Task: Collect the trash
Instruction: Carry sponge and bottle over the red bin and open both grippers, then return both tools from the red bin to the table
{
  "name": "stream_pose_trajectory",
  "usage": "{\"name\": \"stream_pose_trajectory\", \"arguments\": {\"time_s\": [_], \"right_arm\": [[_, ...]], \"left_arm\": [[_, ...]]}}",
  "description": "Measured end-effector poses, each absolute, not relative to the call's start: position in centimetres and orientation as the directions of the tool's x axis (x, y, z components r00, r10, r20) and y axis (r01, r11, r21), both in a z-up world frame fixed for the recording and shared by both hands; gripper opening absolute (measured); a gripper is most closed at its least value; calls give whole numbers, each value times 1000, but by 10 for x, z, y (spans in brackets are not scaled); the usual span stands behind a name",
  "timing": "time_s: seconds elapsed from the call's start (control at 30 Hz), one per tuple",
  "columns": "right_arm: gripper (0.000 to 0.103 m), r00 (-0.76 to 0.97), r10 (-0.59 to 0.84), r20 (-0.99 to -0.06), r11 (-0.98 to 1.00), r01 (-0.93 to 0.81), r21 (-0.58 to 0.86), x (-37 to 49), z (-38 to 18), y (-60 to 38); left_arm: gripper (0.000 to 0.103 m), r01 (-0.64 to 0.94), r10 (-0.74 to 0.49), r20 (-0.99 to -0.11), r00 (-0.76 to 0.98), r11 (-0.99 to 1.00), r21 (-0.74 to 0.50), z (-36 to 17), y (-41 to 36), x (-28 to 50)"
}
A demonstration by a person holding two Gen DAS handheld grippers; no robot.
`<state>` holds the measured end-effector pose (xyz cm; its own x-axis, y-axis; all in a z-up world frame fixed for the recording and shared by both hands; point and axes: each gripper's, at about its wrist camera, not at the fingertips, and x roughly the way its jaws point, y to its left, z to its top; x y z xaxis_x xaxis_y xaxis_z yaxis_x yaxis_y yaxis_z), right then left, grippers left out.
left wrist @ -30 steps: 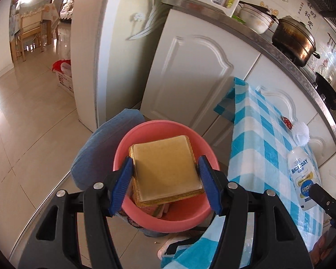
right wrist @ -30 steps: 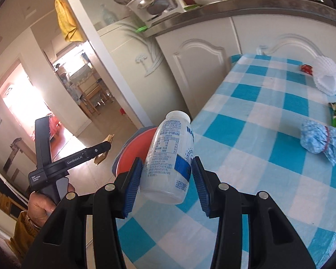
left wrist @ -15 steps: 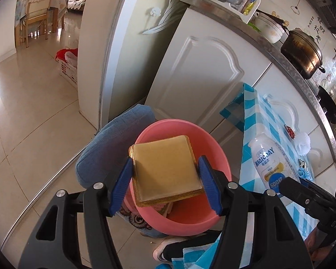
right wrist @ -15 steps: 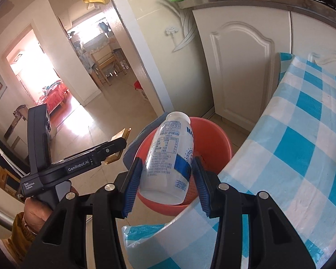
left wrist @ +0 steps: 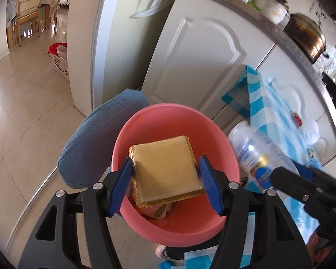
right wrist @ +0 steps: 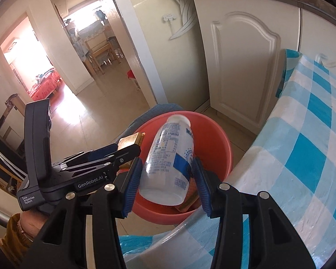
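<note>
Left gripper [left wrist: 165,182] over the pink bucket [left wrist: 145,125]: its jaws have just been opening, and the flat gold box [left wrist: 165,172] lies between the blue pads with a narrow gap on each side, so the pads no longer press it as they did a second ago. The box sits lower against the bucket than before, above a packet at the bottom. Right gripper [right wrist: 168,185]: its jaws have likewise just been opening; the white bottle [right wrist: 170,161] with the blue label stands between the pads, tilted cap-forward over the bucket's mouth, and contact cannot be told with certainty, though small gaps show beside it. A second ago the bottle was above the blue-checked tablecloth [right wrist: 313,157]; now it is past the table's edge, above the bucket. In the left view the bottle appears blurred at the bucket's right rim. A blue cushion [left wrist: 96,139] rests beside the bucket.
</note>
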<state>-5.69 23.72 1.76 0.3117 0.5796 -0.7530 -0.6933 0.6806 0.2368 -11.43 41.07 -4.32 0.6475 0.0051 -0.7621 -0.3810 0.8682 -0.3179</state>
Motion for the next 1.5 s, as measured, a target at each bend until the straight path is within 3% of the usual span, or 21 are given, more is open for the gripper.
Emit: {"name": "stream_pose_trajectory", "arguments": {"time_s": [0.07,0.27,0.97,1.0,1.5], "right_arm": [[65,310,583,-751,684,-686,248,-55,15,235],[78,341,616,-710,706,-640,304,-54,21,209],[84,478,656,-584,744,-539,395,-72,40,133],[90,490,654,-577,748,-532,396,-72,41,128],[90,623,633,-459,762,-399,510,-68,46,19]], "left_arm": [[88,-403,25,-782,623,867,-293,-54,410,-109],[95,-406,54,-799,599,880,-245,-64,402,-107],[95,-370,22,-766,642,885,-284,-34,387,-124],[95,-367,23,-765,643,886,-282,-32,384,-125],[95,-276,33,-735,677,938,-212,23,324,-109]]}}
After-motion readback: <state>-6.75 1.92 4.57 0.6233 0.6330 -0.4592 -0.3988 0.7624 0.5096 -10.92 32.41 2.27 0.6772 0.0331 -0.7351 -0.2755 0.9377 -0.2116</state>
